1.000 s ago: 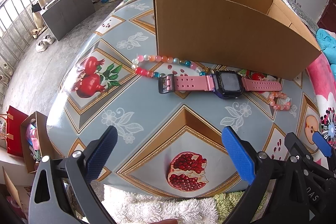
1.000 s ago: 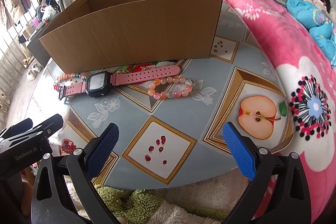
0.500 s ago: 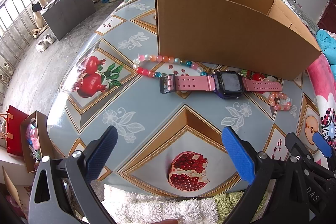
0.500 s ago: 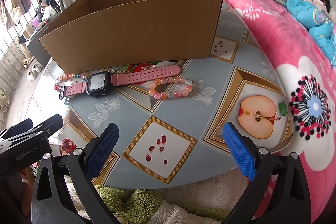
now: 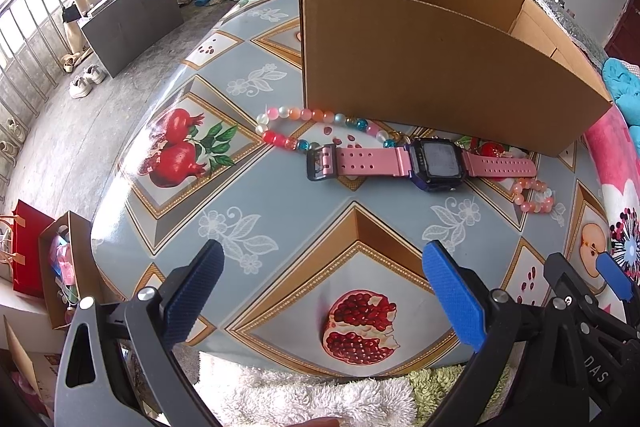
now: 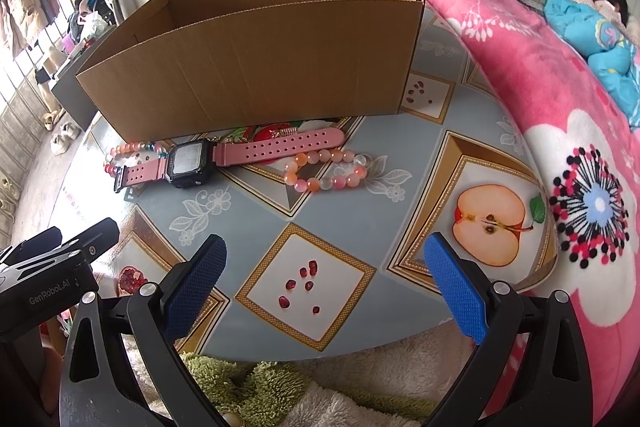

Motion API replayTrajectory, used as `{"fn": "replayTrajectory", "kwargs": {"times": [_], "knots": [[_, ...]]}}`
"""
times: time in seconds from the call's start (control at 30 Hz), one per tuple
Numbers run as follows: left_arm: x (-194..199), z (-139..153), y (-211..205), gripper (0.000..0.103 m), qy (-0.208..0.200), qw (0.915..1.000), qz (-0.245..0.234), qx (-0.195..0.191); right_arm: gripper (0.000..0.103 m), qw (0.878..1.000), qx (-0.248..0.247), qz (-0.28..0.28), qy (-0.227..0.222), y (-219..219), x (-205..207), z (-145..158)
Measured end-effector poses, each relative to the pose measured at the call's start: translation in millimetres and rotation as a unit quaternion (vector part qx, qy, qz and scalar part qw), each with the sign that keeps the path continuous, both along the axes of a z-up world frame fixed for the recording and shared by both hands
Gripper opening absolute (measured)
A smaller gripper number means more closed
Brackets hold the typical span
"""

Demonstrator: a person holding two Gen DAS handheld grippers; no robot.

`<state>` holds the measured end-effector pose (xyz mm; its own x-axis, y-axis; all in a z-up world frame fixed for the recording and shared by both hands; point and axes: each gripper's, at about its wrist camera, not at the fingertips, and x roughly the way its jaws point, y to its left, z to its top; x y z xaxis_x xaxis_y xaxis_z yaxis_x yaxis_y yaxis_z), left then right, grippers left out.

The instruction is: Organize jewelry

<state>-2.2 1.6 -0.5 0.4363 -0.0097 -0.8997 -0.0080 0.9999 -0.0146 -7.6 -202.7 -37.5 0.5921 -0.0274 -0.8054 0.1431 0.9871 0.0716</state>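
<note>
Three jewelry pcs lie on the table, all just in front of the cardboard box, on its near side. The pink watch lies flat w/ strap stretched out parallel to the box's front wall, face up. The multicolour bead bracelet sits at the box's left front corner; its far beads are touching or nearly touching the box wall, and the watch's buckle end overlaps it. The peach bead bracelet lies near the box's right end, just beside the strap's holed tip, a bit farther from the box than the watch.

Left gripper: fingers spread wide, nothing between them, hovering over the table edge well short of the box. Right gripper: same, fingers wide apart, empty, also well short of the box. Box interior not visible from either cam.
</note>
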Motion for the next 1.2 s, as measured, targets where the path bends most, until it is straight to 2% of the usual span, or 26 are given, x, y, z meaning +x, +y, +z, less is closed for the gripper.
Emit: {"fn": "replayTrajectory", "kwargs": {"times": [0.9, 1.2], "knots": [[1.1, 5.7, 8.6, 0.098, 0.001, 1.0000, 0.003, -0.003, 0.095, 1.000, 0.000, 0.000, -0.002, 1.1, -1.5, 1.6], [6.1, -5.9, 8.9, 0.098, 0.017, 0.9998, 0.003, -0.003, 0.095, 1.000, -0.001, -0.001, 0.000, 4.3, -2.8, -1.8]]}}
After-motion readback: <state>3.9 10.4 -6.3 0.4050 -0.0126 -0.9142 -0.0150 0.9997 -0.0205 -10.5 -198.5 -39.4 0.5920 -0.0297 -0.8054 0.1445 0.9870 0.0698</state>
